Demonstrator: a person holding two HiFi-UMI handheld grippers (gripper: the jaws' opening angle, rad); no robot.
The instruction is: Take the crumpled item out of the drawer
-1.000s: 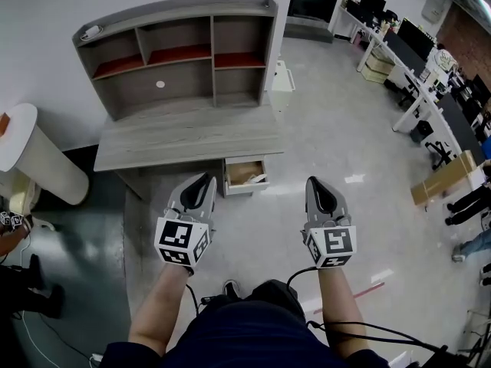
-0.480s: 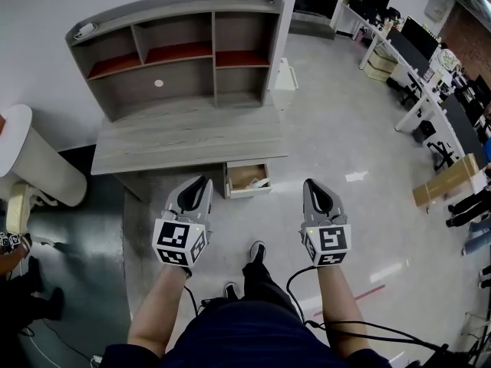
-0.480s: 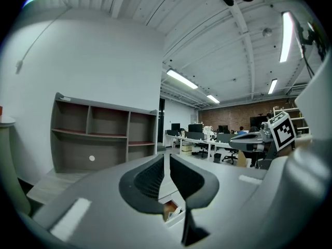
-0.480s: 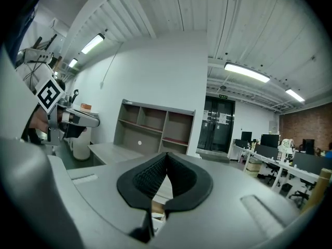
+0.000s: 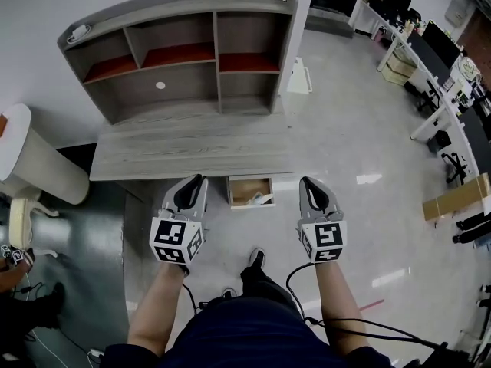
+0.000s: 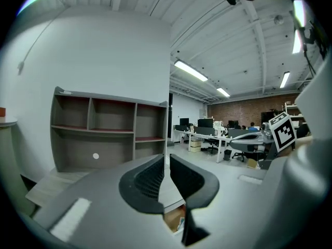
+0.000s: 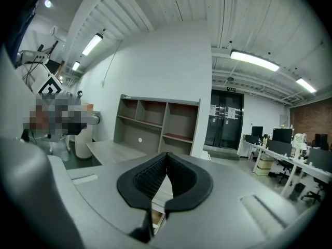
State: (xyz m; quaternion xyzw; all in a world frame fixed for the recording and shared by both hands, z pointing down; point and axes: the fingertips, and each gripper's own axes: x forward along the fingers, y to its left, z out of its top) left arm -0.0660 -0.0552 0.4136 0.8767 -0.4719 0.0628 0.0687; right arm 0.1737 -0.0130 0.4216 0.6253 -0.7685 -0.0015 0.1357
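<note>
The open drawer [image 5: 248, 191] sticks out under the front of the grey wooden desk [image 5: 188, 148], right of its middle. A pale crumpled item [image 5: 260, 199] lies at the drawer's right side. My left gripper [image 5: 199, 179] hovers just left of the drawer, above the floor, shut and empty. My right gripper [image 5: 307, 181] hangs to the drawer's right, also shut with nothing in it. In the left gripper view the jaws [image 6: 167, 160] meet, and the drawer [image 6: 174, 219] shows below them. The right gripper view shows closed jaws [image 7: 166, 155] aimed at the desk.
A hutch with shelves [image 5: 180, 60] stands on the desk. A white round pedestal [image 5: 34, 163] is at the left, and a white object [image 5: 299, 75] leans beside the hutch. Office desks and chairs [image 5: 430, 60] and a cardboard box [image 5: 459, 196] lie far right. My foot [image 5: 256, 257] is below the drawer.
I have stepped toward the desk, so the drawer now sits between the two grippers. Both grippers stay shut and level in front of me.
</note>
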